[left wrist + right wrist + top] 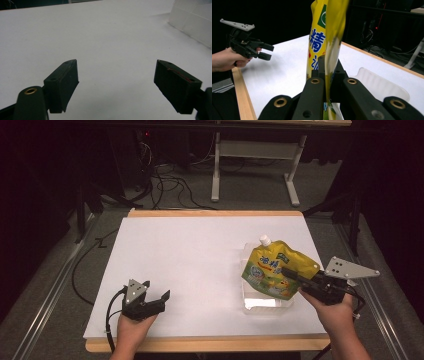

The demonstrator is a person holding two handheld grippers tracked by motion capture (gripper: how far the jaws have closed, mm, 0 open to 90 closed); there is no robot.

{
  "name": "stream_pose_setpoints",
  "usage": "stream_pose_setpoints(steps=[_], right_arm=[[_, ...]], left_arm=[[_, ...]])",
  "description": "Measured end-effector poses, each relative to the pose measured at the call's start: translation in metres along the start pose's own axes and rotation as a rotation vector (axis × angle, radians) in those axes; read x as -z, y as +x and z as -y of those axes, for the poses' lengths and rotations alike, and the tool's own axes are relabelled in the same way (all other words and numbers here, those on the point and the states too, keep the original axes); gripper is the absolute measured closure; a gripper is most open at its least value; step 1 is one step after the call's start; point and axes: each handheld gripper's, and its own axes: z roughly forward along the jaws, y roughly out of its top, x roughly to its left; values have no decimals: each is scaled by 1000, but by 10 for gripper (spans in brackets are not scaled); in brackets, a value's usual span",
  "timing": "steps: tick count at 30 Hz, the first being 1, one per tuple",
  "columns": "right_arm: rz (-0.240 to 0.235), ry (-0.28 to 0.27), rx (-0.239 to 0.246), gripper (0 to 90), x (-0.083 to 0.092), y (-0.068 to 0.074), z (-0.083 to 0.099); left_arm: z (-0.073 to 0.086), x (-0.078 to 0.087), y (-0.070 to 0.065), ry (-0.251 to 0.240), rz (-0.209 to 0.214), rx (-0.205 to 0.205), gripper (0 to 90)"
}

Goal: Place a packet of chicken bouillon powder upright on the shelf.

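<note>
Jaws of the right gripper (292,274) pinch a yellow spouted pouch (274,268), white cap at twelve o'clock, above a clear tray (260,304). The left gripper (156,297), at eight o'clock, gapes.

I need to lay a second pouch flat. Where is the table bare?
Bare white surface runs from the left gripper across to the clear tray and back to the far wooden edge. The near right is crowded: yellow pouch, tray, right gripper.

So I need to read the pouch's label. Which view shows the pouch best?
The high view: the yellow pouch shows its whole printed face and white cap, held by the right gripper above a clear tray. The right gripper view sees it edge-on, cropped. The left gripper view gives nothing useful of it.
</note>
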Motion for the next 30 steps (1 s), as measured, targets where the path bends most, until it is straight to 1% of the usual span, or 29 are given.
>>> stream_pose_setpoints(steps=[4, 7, 10, 14, 19, 22, 23, 24, 25, 27, 30], right_arm=[[-2, -6, 1, 900, 1, -1, 2], [-2, -2, -3, 900, 1, -2, 2], [0, 13, -4, 900, 0, 1, 1], [3, 34, 24, 900, -4, 4, 1], [-4, 72, 17, 900, -11, 5, 7], [1, 97, 19, 900, -15, 6, 12], [1, 97, 19, 900, -15, 6, 12], [7, 120, 15, 900, -17, 6, 16], [12, 133, 15, 900, -18, 6, 18], [11, 136, 10, 900, -18, 5, 20], [12, 130, -14, 900, -17, 2, 25]], left_arm=[[0, -2, 0, 3, 0, 5, 199], [0, -4, 0, 8, -2, 1, 200], [-1, -1, -2, 2, -1, -4, 200], [0, 1, -2, 1, -1, -14, 200], [0, 1, -1, 0, -1, -12, 200], [0, 0, -2, 2, 2, -15, 200], [0, 0, -2, 2, 2, -15, 200], [0, 0, -2, 5, 5, -14, 200], [0, 0, -2, 7, 6, -15, 199], [0, 0, -2, 7, 5, -18, 200], [0, -1, -3, 3, 7, -19, 200]])
